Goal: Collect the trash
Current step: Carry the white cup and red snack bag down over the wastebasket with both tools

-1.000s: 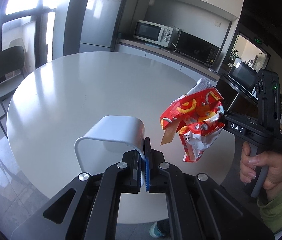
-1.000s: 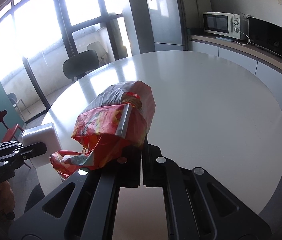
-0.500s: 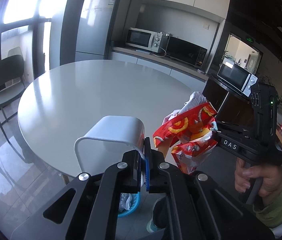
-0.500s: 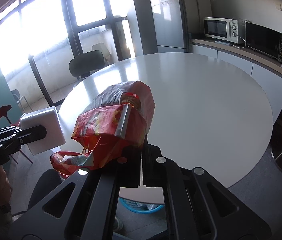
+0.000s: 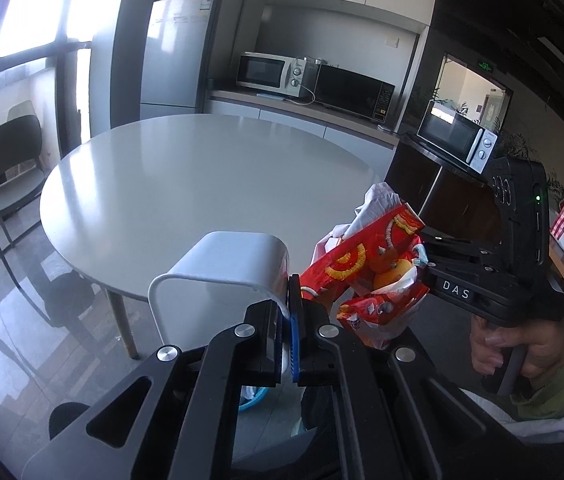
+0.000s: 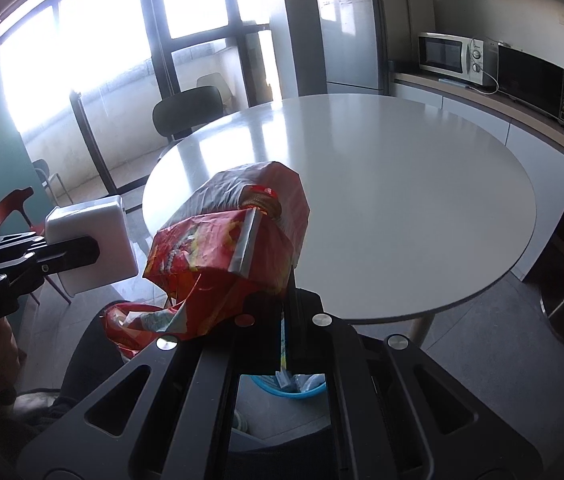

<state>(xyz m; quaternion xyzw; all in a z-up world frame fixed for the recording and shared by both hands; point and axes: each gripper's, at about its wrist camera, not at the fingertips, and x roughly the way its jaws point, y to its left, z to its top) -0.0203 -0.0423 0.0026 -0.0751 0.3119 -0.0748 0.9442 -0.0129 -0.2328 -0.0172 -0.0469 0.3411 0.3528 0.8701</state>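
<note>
Both grippers have drawn back from the round white table (image 5: 202, 176) since a second ago, so that the crumpled red snack wrappers (image 5: 369, 276) and the white container (image 5: 234, 264) now hang past its near edge with floor below them, where earlier they were over the tabletop. In the left wrist view the wrappers sit right of centre, a wad of red, yellow and white foil pinched in the right gripper (image 5: 421, 268), which enters from the right edge with the person's hand (image 5: 509, 348) on its handle. In the right wrist view the same wad (image 6: 234, 248) fills the middle of the frame, just above the right gripper's closed jaws (image 6: 286, 312), with a strip of it caught between them. The left gripper (image 5: 289, 332) is clamped on the container's near wall at lower centre of its own view; in the right wrist view that container (image 6: 94, 244) shows at mid left, held out on the left gripper (image 6: 78, 254). A blue basket (image 6: 285, 388) with scraps in it shows on the floor at bottom centre, below the right gripper. Behind the table stand a dark chair (image 5: 6, 160) at the left, a fridge (image 5: 178, 52) at upper centre and a microwave (image 5: 274, 74) on the counter.
</note>
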